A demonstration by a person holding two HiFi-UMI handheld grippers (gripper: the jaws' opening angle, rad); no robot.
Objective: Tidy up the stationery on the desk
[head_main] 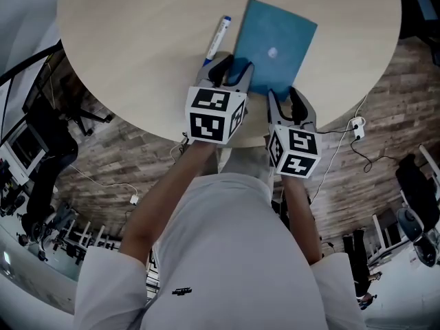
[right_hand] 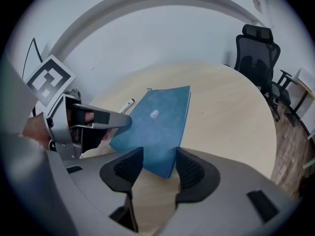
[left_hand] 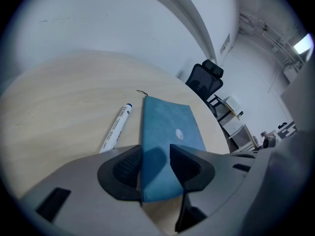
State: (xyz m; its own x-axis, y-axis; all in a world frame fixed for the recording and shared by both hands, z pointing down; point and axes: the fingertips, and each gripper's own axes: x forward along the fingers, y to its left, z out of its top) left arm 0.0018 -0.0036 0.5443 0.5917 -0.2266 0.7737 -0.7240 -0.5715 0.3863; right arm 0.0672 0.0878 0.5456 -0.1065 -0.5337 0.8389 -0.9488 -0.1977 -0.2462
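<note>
A blue notebook (head_main: pixel 275 47) lies flat on the round wooden table (head_main: pixel 137 40), with a white marker with a blue cap (head_main: pixel 217 38) just left of it. My left gripper (head_main: pixel 231 73) is open at the notebook's near left corner; in the left gripper view the notebook (left_hand: pixel 167 124) runs between the jaws of this gripper (left_hand: pixel 155 165), and the marker (left_hand: pixel 115 128) lies to the left. My right gripper (head_main: pixel 284 100) is open at the near right corner. In the right gripper view that corner of the notebook (right_hand: pixel 156 124) sits between the jaws of my right gripper (right_hand: pixel 158 165).
The table's near edge (head_main: pixel 206 143) is just under both grippers. A black office chair (right_hand: pixel 258 58) stands beyond the table's far side. Cables and a plug (head_main: pixel 355 124) lie on the wood floor to the right.
</note>
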